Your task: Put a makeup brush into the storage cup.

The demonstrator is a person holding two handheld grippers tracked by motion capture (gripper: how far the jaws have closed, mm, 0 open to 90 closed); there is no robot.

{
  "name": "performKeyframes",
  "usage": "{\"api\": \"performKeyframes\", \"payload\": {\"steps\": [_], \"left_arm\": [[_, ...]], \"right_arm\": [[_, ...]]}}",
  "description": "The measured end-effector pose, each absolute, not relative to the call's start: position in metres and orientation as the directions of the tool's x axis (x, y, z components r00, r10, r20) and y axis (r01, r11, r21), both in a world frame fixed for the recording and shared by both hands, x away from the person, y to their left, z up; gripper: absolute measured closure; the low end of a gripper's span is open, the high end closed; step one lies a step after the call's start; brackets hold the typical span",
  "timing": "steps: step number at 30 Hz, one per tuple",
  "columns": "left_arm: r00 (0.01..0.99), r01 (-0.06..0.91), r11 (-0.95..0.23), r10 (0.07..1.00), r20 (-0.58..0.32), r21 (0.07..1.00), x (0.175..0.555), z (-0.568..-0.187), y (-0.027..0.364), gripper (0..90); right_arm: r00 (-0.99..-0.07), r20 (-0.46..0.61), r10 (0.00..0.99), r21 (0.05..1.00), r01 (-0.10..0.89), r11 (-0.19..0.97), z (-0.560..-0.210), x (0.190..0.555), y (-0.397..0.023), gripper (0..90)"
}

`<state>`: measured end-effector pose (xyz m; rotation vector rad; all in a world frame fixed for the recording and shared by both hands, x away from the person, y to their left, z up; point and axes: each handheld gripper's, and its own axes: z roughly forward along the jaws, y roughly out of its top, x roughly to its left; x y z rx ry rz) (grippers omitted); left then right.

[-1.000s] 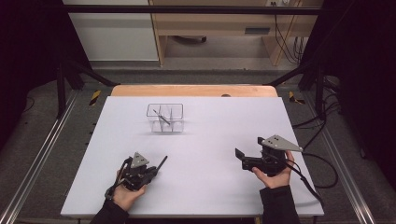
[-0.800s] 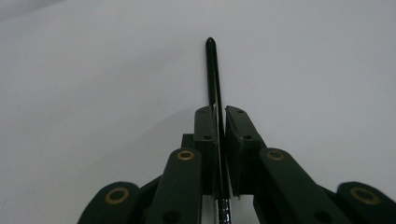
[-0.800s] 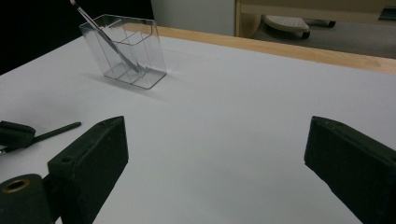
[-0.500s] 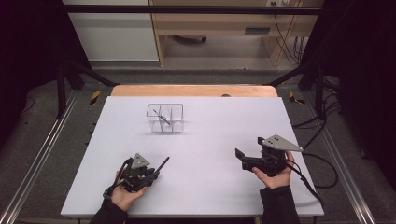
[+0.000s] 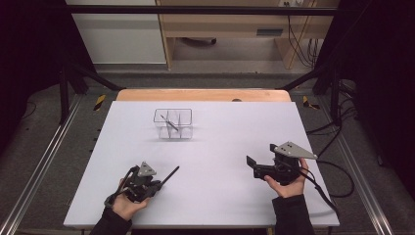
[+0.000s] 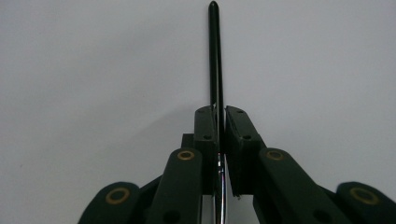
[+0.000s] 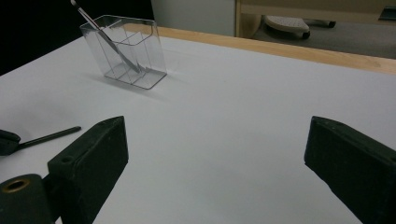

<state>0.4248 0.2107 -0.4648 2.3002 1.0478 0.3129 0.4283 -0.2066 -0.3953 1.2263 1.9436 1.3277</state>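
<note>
White table before a wooden bench; left gripper clamps a pen, right gripper gapes.

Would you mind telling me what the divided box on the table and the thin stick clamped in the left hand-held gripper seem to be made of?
The clear divided box looks like glossy transparent plastic, possibly acrylic: the table shows through its walls, and its edges catch light. The thin black stick looks like smooth lacquered wood or plastic with a soft sheen; a shiny, chrome-like section near the jaws suggests metal.
</note>
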Motion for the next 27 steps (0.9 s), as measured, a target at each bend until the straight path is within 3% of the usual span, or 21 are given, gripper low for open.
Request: {"api": "performKeyframes", "payload": {"steps": [5,11,17,27], "left_arm": [[0.679,0.587,-0.546,0.734,0.003,0.598,0.426,-0.464,0.21,82.4],[0.703,0.572,-0.574,0.711,0.01,0.586,0.43,-0.455,0.206,65.0],[0.718,0.583,-0.619,0.696,0.023,0.526,0.44,-0.451,0.198,56.7],[0.725,0.598,-0.646,0.689,0.024,0.475,0.445,-0.455,0.197,61.4]], "right_arm": [[-0.483,0.092,0.871,0.906,0.404,0.128,-0.396,0.429,-0.206,6.8],[-0.484,0.096,0.87,0.906,0.405,0.126,-0.396,0.429,-0.206,7.0],[-0.49,0.106,0.865,0.907,0.404,0.118,-0.394,0.429,-0.207,7.3],[-0.496,0.097,0.863,0.905,0.405,0.131,-0.394,0.429,-0.206,7.6]]}}
